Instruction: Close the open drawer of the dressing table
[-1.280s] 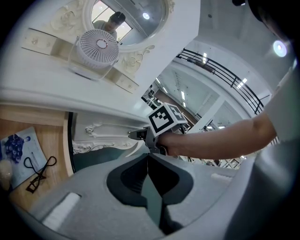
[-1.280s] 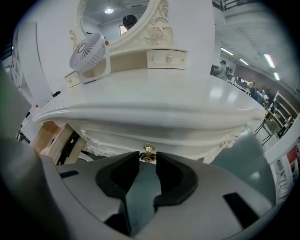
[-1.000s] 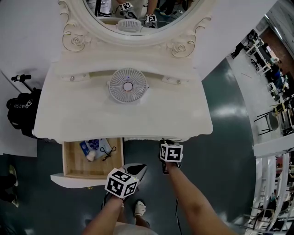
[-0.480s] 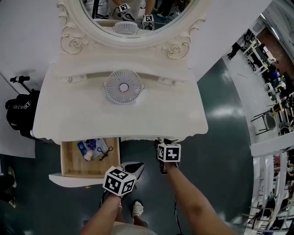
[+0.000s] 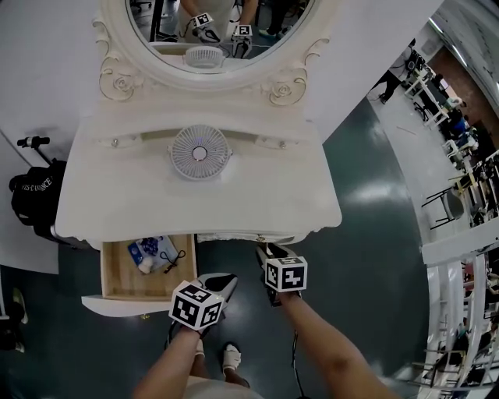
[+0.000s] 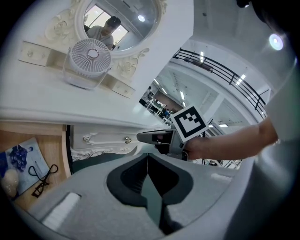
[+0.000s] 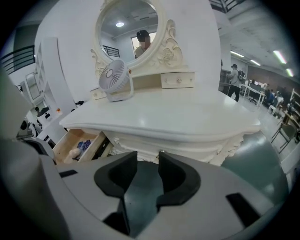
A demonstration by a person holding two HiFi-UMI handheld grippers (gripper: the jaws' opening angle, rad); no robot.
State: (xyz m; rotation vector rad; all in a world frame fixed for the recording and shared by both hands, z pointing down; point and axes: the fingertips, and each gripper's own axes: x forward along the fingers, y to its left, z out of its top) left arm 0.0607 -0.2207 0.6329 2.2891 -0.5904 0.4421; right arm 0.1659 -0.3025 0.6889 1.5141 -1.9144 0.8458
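1. Dark green floor [image 5: 374,257] is seen beneath both grippers, in front of a white carved dressing table [image 5: 257,195].
2. Nearest, the left gripper [image 6: 147,157] is held with its jaws pressed together tip to tip. Nothing is gripped, and only floor is seen past the tips.
3. Just to its right and slightly ahead, the right gripper [image 7: 147,157] is held with its jaws apart and closing. Nothing is caught between them, and the table's carved front edge is faced just beyond its tips.
4. The open drawer [image 5: 117,273] is found ahead and to the left of the left gripper, pulled out from under the table's left side. Its white front [image 5: 117,305] lies beside that gripper, apart from it.
5. A blue packet [image 5: 148,251] and a black looped cord [image 5: 173,259] are seen inside, on the wooden bottom.
6. Farther ahead of both grippers, a white desk fan [image 5: 199,152] is set upright on the tabletop.
7. Beyond the fan, an oval mirror [image 5: 273,23] is mounted, in which both grippers are reflected.
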